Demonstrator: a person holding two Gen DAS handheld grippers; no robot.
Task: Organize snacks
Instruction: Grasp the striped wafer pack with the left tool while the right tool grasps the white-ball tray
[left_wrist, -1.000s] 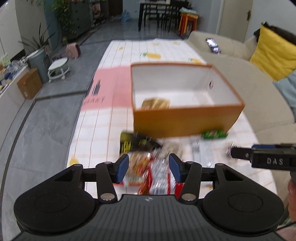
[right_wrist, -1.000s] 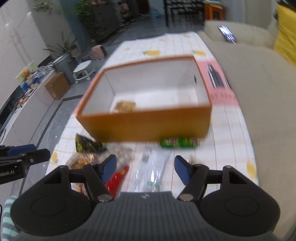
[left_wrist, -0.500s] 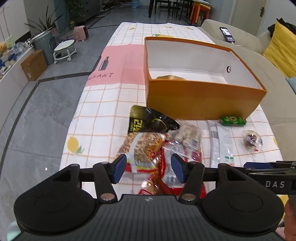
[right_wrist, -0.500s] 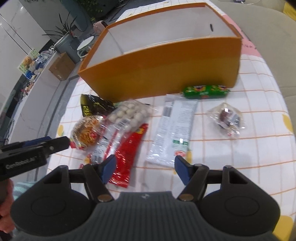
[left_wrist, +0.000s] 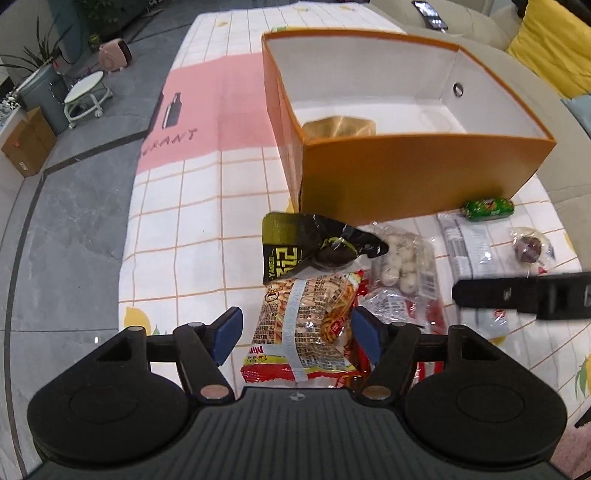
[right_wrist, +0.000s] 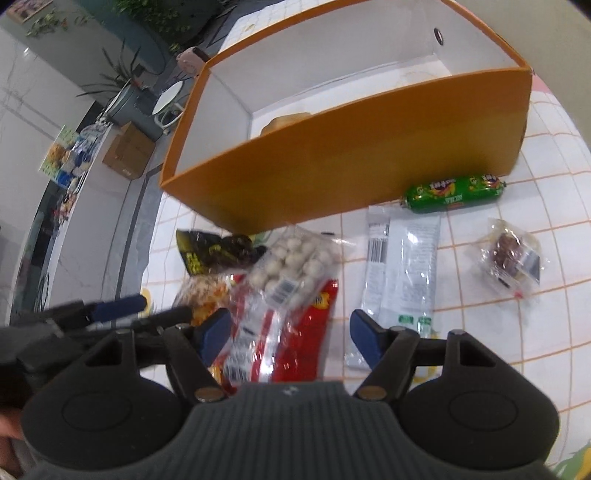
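An open orange box (left_wrist: 413, 173) (right_wrist: 332, 162) stands on the table with a gold packet (left_wrist: 340, 127) inside. Snacks lie in front of it. My left gripper (left_wrist: 297, 332) is open, its pads either side of a peanut bag (left_wrist: 306, 325). Beyond lie a black-yellow packet (left_wrist: 291, 243) and a bag of white balls (left_wrist: 399, 258). My right gripper (right_wrist: 290, 332) is open over the white-ball bag (right_wrist: 291, 266) and a red packet (right_wrist: 310, 332). A clear white wrapper (right_wrist: 402, 273), a green sausage stick (right_wrist: 454, 188) and a small dark candy (right_wrist: 509, 254) lie to the right.
The table wears a checked cloth (left_wrist: 199, 206) with a pink panel (left_wrist: 218, 107). A beige sofa (left_wrist: 576, 140) with a yellow cushion (left_wrist: 554, 44) runs along the right. The table's left edge drops to grey floor (left_wrist: 62, 229). A stool (left_wrist: 86, 92) and cardboard box (left_wrist: 26, 144) stand far left.
Both grippers have dropped lower and closer to the snack pile. The left jaws now straddle the peanut bag; the right jaws have shifted left over the white-ball bag and red packet.
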